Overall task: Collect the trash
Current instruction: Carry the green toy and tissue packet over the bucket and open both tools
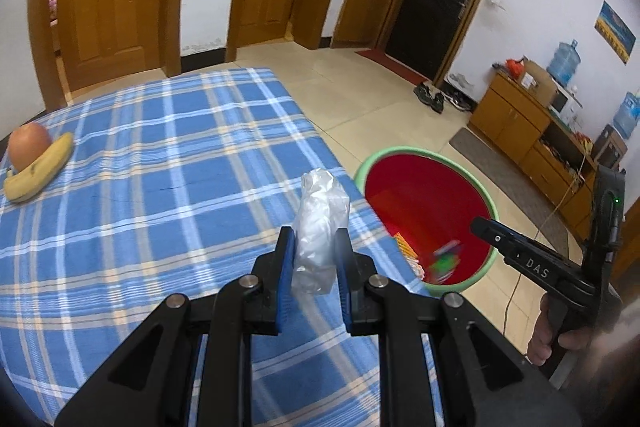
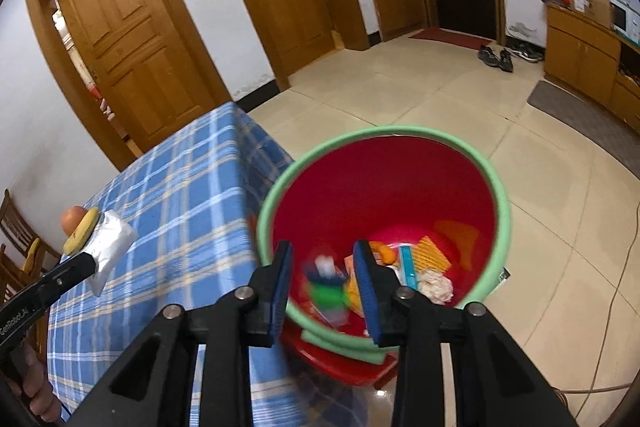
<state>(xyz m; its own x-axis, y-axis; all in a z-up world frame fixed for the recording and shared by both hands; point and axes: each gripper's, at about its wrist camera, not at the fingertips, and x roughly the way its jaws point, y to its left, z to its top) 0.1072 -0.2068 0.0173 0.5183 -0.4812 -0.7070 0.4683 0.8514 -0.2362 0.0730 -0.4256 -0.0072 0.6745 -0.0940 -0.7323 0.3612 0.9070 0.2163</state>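
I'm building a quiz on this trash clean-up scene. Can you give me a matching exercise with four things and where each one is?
Things:
1. clear plastic bag
2. banana
3. red bin
4. white crumpled wad

Places:
A. on the floor beside the table
B. at the bottom of the bin
C. on the checked tablecloth, against a round fruit
D. pinched in the left gripper

Pairs: 1-D, 2-C, 3-A, 4-B

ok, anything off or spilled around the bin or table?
Nothing spilled. One oddity: a blurred blue-green item sits mid-air between the right gripper fingers, over the red bin; apparently just dropped. The left gripper is clamped on a clear plastic wrapper.
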